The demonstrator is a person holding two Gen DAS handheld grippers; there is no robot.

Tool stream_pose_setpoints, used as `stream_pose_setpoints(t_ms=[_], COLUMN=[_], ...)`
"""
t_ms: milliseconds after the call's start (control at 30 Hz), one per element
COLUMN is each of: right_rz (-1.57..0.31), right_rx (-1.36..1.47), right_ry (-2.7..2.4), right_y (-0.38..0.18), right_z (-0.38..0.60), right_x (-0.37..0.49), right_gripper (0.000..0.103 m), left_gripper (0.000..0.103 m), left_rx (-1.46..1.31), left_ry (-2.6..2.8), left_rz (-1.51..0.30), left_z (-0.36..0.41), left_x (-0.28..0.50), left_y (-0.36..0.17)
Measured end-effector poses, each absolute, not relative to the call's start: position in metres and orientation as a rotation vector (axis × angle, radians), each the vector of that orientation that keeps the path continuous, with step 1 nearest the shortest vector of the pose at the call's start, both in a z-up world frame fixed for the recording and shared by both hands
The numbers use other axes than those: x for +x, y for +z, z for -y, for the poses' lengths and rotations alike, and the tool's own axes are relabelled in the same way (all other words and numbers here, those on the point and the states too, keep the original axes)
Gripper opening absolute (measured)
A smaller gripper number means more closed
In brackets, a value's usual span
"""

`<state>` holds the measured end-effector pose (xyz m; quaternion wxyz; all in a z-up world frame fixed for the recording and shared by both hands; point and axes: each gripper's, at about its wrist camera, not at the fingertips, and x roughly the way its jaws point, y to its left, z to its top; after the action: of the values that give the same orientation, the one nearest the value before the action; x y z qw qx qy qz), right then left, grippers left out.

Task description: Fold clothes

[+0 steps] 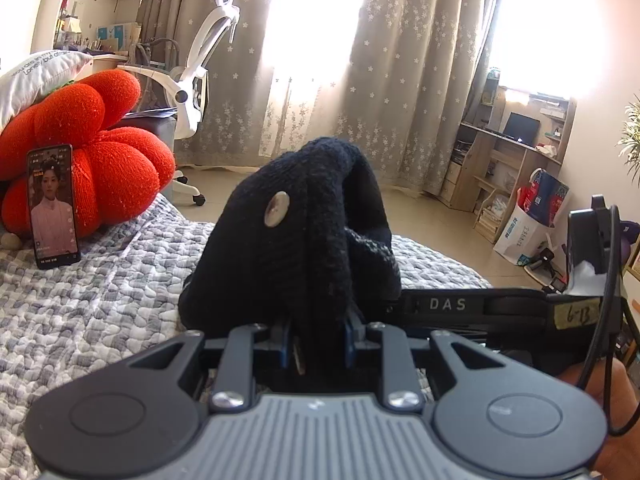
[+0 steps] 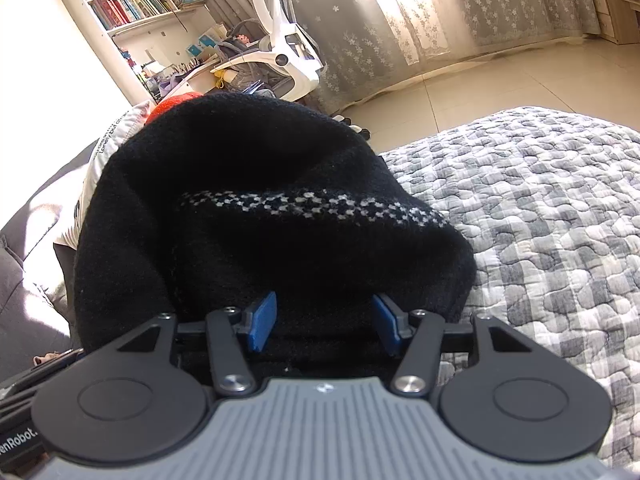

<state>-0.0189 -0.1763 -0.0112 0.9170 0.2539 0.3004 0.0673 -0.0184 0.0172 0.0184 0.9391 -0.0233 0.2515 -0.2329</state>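
Ahead of both jaws: black knitted garment [image 1: 288, 240], bunched, raised above quilted bed [image 1: 100, 280]. Left hand-held gripper [image 1: 318, 344] is clamped on it; right hand-held gripper [image 2: 324, 328] is spread, fabric between pads, presumably for folding.

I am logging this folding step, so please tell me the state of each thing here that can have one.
Left tool: shut on the knit, lifted off the bed.
Right tool: fingers apart, knit bunched between them; grip cannot be told.
Knit: black, bunched, not folded flat.
Phone: upright against the cushion, screen on.
Cushion: red, resting on the bed.
Curtains: drawn.
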Motion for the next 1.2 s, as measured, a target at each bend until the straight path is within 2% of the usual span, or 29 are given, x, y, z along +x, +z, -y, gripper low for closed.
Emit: stream_pose_setpoints(t_ms=[400,467,767,800,833,867,933,1200], right_rz=[-0.613,-0.61,-0.598,-0.597,-0.597,-0.597,-0.594,-0.505], right_rx=[0.572,0.597,0.493,0.483,0.467,0.452,0.415,0.347], right_ry=[0.173,0.205,0.216,0.214,0.211,0.208,0.187,0.041], right_y=[-0.007,-0.006,-0.009,-0.01,-0.012,-0.014,-0.016,-0.011], right_z=[0.184,0.185,0.16,0.158,0.155,0.153,0.147,0.157], right_x=[-0.028,-0.031,-0.021,-0.019,-0.017,-0.015,-0.013,-0.015], right_gripper=[0.067,0.073,0.074,0.073,0.066,0.05,0.025,0.016], left_gripper=[0.024,0.024,0.024,0.024,0.024,0.024,0.024,0.024], left_rx=[-0.01,-0.026,-0.074,-0.075,-0.075,-0.076,-0.074,-0.094], left_ry=[-0.445,-0.449,-0.468,-0.469,-0.47,-0.47,-0.471,-0.473], left_rz=[-0.506,-0.51,-0.518,-0.519,-0.52,-0.522,-0.523,-0.508], left_z=[-0.007,-0.01,-0.017,-0.017,-0.017,-0.017,-0.016,-0.019], left_x=[-0.021,-0.02,-0.016,-0.016,-0.016,-0.016,-0.016,-0.016], left_y=[0.023,0.024,0.022,0.022,0.022,0.022,0.022,0.023])
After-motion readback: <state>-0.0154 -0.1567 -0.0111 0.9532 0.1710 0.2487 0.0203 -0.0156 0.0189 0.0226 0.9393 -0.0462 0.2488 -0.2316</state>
